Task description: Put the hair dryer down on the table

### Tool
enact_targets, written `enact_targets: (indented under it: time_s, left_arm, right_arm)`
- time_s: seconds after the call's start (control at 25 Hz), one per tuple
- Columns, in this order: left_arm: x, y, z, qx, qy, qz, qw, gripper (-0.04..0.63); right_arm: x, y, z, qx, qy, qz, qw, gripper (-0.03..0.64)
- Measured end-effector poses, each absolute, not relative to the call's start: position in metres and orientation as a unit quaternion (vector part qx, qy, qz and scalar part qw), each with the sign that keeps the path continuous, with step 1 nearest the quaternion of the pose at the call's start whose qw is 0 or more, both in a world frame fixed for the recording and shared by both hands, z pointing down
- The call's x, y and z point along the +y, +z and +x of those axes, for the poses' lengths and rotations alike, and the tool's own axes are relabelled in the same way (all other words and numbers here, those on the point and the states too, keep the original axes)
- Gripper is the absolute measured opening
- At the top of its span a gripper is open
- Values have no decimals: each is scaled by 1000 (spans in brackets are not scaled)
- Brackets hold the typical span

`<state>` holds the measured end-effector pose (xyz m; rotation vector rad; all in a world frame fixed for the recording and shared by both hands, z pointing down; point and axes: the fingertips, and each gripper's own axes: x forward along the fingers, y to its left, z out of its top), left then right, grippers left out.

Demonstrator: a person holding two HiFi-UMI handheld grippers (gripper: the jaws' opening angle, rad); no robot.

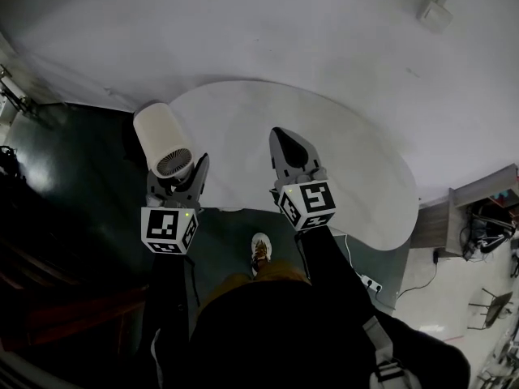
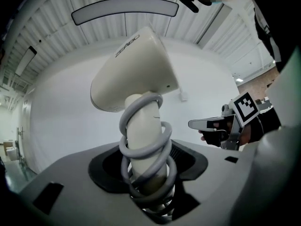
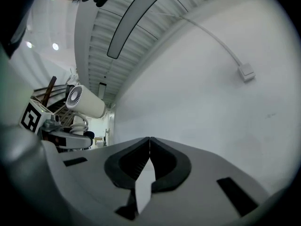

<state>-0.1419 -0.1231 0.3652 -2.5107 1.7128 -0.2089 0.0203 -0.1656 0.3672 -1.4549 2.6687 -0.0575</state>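
While we grip hair dryer point(image 2: 136, 69) by handle in left hand-held gripper point(image 1: 178, 174), cord point(image 2: 141, 142) coiled round handle, right hand-held gripper point(image 3: 149, 142) closed empty over table point(image 1: 235, 124).

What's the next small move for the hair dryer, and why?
Probably shift the left gripper inward over the table before lowering: it grips the hair dryer by its cord-wrapped handle, and in the head view the dryer is only at the table's left edge.
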Motion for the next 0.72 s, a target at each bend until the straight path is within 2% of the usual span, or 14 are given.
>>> enact_targets:
  time_s: [0.32, 0.72]
  left_arm:
    - [-189, 361, -136, 579, -70, -811, 49, 256]
    - [-227, 371, -120, 569, -90, -816, 35, 256]
  right_arm:
    - [-240, 365, 23, 887, -23, -458, 58, 26]
    - [-275, 371, 43, 880, -41, -468, 67, 26]
